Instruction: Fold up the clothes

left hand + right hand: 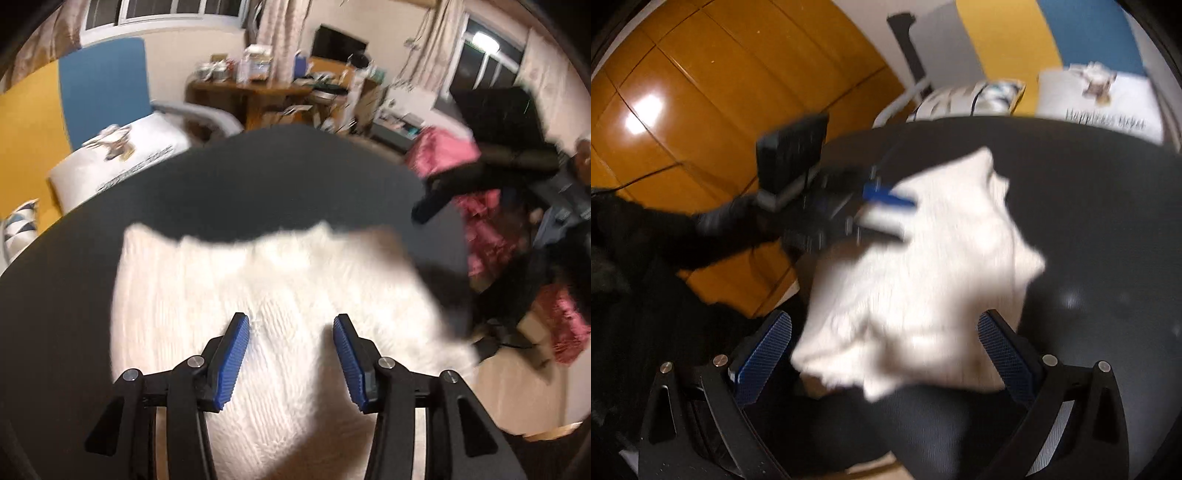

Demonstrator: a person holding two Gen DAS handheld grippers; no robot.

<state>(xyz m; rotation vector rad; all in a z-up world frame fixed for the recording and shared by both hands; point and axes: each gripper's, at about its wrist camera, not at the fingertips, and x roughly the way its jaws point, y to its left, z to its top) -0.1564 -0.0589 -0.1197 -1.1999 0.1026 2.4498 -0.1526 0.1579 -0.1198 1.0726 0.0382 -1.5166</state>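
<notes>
A white knitted garment (266,295) lay on the dark counter (258,177), bunched up and not flat. In the left wrist view it filled the middle and reached down to 6 o'clock, and its far edge made a wavy line against the dark top. The left tool (291,328) hung over the cloth with its two blue pads (232,362) spread apart, and nothing was pinched between them. In the right wrist view the same garment (916,266) sat in the middle of the counter (1089,221), with one corner hanging over the near edge toward 7 o'clock. The right tool (884,332) was also spread wide, one pad at 8 o'clock and one at 4 o'clock, with the cloth seen between them but not squeezed. From that view the left tool (882,214) showed at 10 o'clock, held by a hand in a black sleeve (683,232), its blue tips over the far side of the cloth. A white pillow (1100,99) lay beyond the counter at 1 o'clock. Both pictures were blurry.
</notes>
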